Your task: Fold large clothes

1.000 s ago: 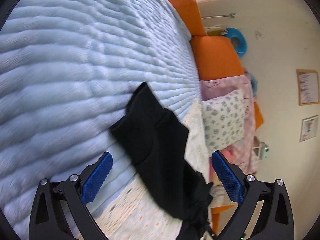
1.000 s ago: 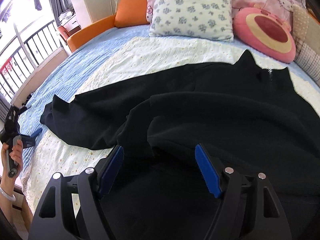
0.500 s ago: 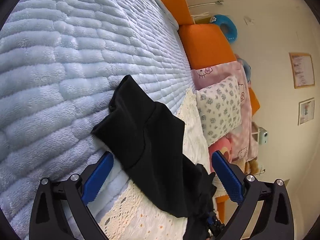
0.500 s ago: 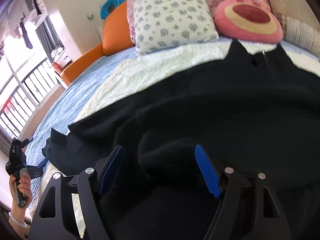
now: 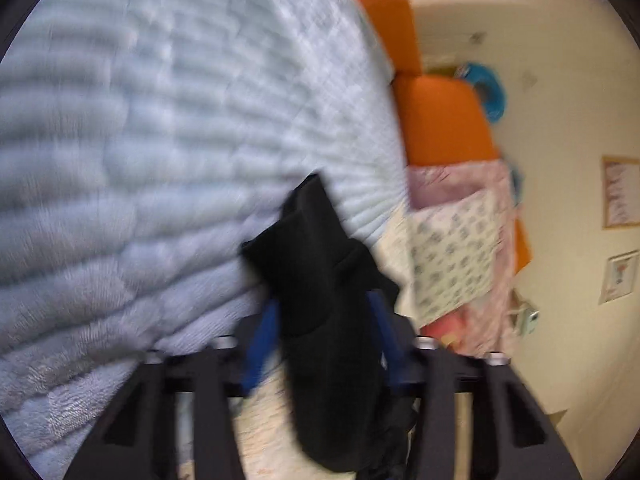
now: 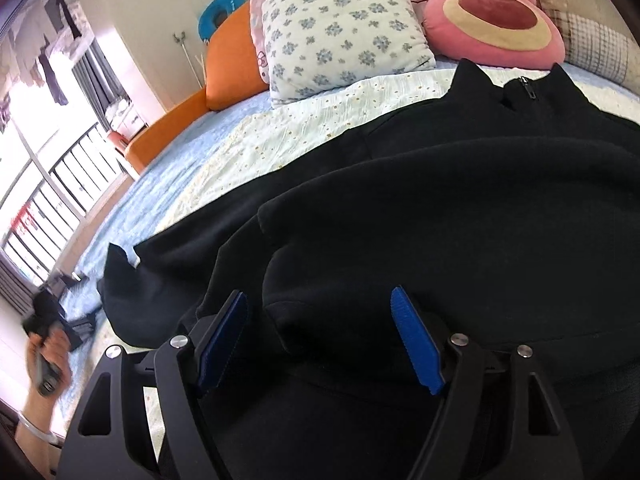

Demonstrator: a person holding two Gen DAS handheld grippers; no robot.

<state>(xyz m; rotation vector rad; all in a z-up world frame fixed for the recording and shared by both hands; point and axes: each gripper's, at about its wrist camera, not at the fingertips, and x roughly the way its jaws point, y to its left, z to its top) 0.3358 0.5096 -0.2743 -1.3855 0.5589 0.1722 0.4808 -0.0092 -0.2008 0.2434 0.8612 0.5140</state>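
Observation:
A large black zip-neck fleece top lies spread on the bed, collar toward the pillows, one sleeve folded over the body. Its other sleeve stretches out to the left. My left gripper has its blue pads closed in on that sleeve near the cuff; the view is blurred. It also shows far left in the right wrist view, held in a hand. My right gripper is open, its pads on either side of a fold of the folded sleeve at the body's lower part.
The bed has a light blue quilt and a cream dotted cover. A floral pillow, a pink bear cushion and an orange headboard are at the head. A window with railing is left.
My left gripper has moved forward onto the sleeve end and closed on it. My right gripper stays open and has lowered closer to the fleece body.

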